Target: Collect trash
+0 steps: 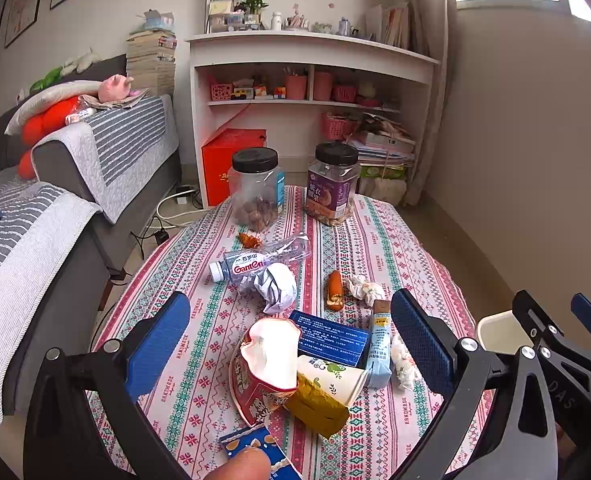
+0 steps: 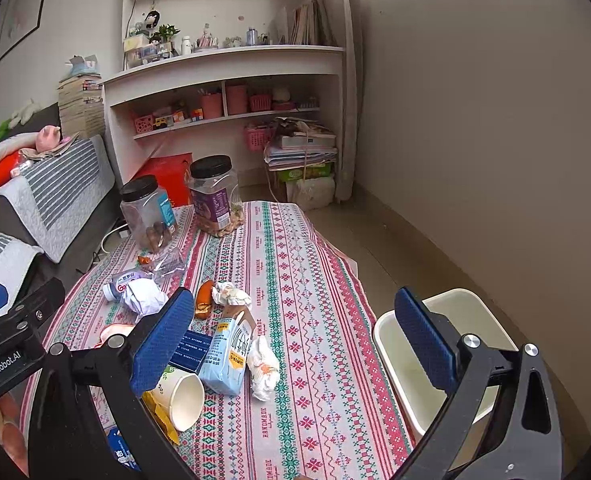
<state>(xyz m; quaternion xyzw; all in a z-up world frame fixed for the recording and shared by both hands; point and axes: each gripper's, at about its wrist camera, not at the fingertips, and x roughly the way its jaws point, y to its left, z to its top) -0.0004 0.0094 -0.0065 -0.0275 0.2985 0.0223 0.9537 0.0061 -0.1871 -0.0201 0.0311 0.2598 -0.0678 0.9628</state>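
Observation:
Trash lies on the patterned tablecloth (image 1: 375, 240): a red instant-noodle cup (image 1: 263, 364), a paper cup (image 1: 333, 376), a gold wrapper (image 1: 317, 406), a blue box (image 1: 333, 336), a light blue milk carton (image 1: 379, 344), a crumpled white paper ball (image 1: 277, 286), a crushed water bottle (image 1: 259, 260), a sausage (image 1: 334, 290) and crumpled tissues (image 1: 363, 288). My left gripper (image 1: 291, 344) is open above the noodle cup and holds nothing. My right gripper (image 2: 295, 336) is open above the carton (image 2: 229, 354) and a tissue wad (image 2: 263, 368). A cream bin (image 2: 447, 352) stands right of the table.
Two black-lidded snack jars (image 1: 255, 188) (image 1: 333, 184) stand at the table's far end. A grey sofa (image 1: 55, 216) runs along the left. A white shelf unit (image 1: 307, 80) and a red box (image 1: 231, 160) stand behind the table. The right gripper's body (image 1: 567, 360) shows at the left view's right edge.

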